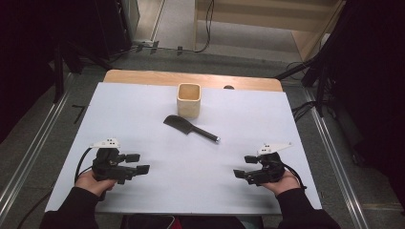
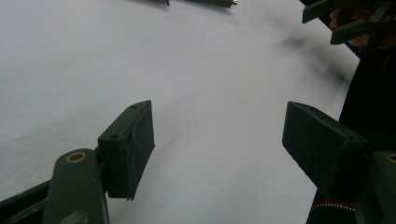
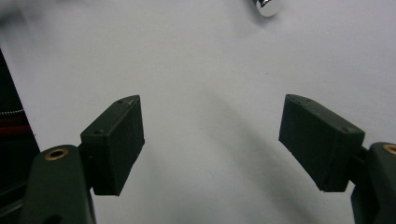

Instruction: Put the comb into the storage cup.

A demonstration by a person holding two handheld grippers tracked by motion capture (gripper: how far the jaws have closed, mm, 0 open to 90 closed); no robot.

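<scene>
Two grippers rest low at the near edge of the white table (image 1: 119, 109), both with jaws spread wide and holding nothing. The black comb (image 1: 188, 127) lies flat at mid-table, just in front of the wooden cup (image 1: 189, 99), probably its destination. The right gripper (image 1: 242, 167) is nearer the metal-tipped handle; it should approach across that handle and pinch squarely. The left gripper (image 1: 139, 163) can steady the cup.
</scene>
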